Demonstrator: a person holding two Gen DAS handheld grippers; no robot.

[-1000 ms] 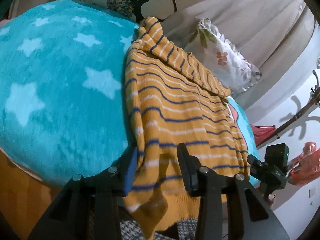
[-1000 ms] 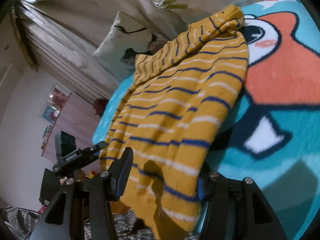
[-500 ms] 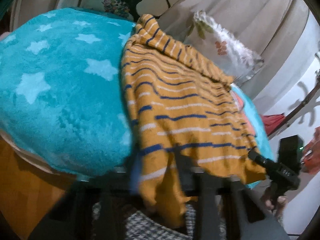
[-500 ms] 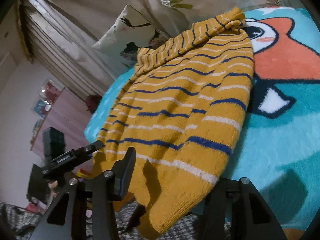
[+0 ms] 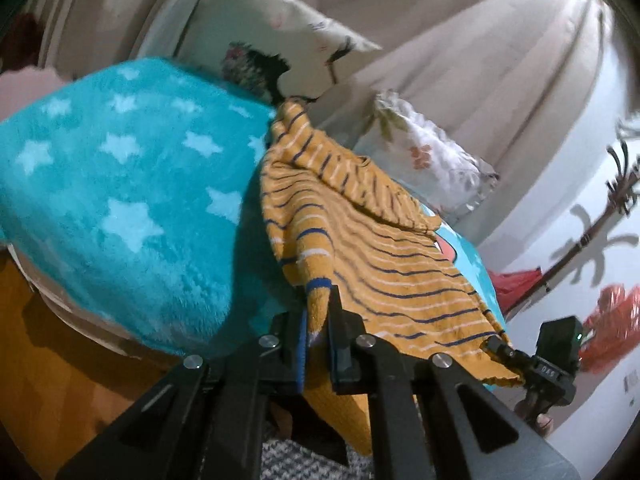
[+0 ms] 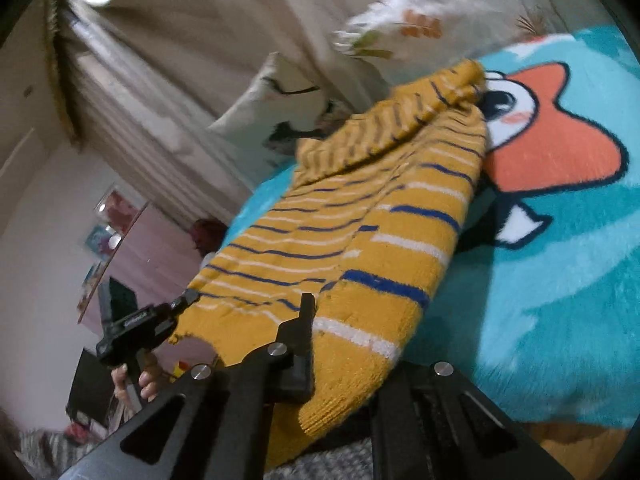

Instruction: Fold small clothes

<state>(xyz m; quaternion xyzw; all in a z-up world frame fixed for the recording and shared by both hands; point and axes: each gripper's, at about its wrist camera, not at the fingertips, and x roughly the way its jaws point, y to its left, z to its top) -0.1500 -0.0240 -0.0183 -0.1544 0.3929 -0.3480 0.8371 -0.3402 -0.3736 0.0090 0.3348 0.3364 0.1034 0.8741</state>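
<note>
Your left gripper [image 5: 318,332] is closed down to a narrow slot on the near hem corner of the mustard-yellow knitted sweater with thin blue and white stripes [image 5: 372,256]; the knit bunches up between the two black fingers. Your right gripper [image 6: 352,356] has the opposite hem corner draped over it. Only its left finger shows clearly, pressed against the fabric, while the other is hidden under the cloth, so I cannot tell whether it is truly clamped.

Between your two grippers the hem hangs taut and lifted. Ahead of them the sweater slopes away and lies flat on the fluffy teal blanket printed with pale stars and an orange cartoon figure [image 5: 120,208]. Its far end, with a sleeve folded across, sits well ahead of you near the pale floral pillows [image 5: 432,160] and beige curtain [image 5: 460,60].

The main risk, in my judgement, is uneven grip. If the right side is only resting on the finger, that corner could slip off as you carry the hem forward, leaving a skewed fold. The thick knit bunched in the left jaws may also twist the edge. The plush blanket could drag on the fabric and wrinkle the underside, and pulling too hard might shift the folded sleeve.
</note>
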